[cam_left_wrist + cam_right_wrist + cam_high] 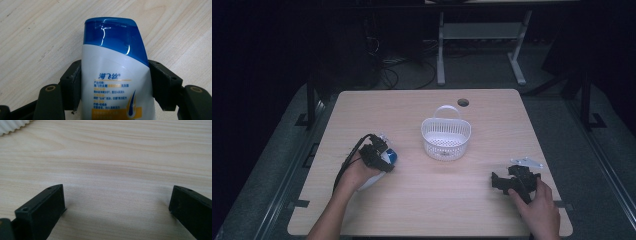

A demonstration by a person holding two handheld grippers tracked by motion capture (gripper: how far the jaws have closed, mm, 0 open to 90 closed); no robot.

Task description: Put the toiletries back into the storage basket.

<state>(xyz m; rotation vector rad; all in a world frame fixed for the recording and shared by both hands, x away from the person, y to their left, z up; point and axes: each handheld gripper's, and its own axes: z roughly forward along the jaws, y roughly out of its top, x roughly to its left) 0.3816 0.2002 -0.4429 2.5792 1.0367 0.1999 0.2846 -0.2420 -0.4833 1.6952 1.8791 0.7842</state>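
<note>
Your left gripper [382,157] sits near the left edge of the tabletop [422,200], about midway between the near and far edges. Its jaws pinch a white bottle [113,82] with a blue cap [113,35]; in the left gripper view each black jaw presses against one side of the bottle's body, just below the cap, and the bottle lies over the bare wood with its cap pointing away from the gripper. Your left hand [362,175] wraps the gripper from behind, and its cable loops back toward your forearm.

Your right gripper [504,181] rests low near the right edge, toward the near right corner, held by your right hand [539,202]. Its jaws stand spread wide apart with bare wood between them.

A white slatted basket [445,137] with an upright handle stands around the middle of the tabletop, toward the far edge, well apart from both grippers. A small pale object [527,161] lies just beyond your right gripper; what it is cannot be told.
</note>
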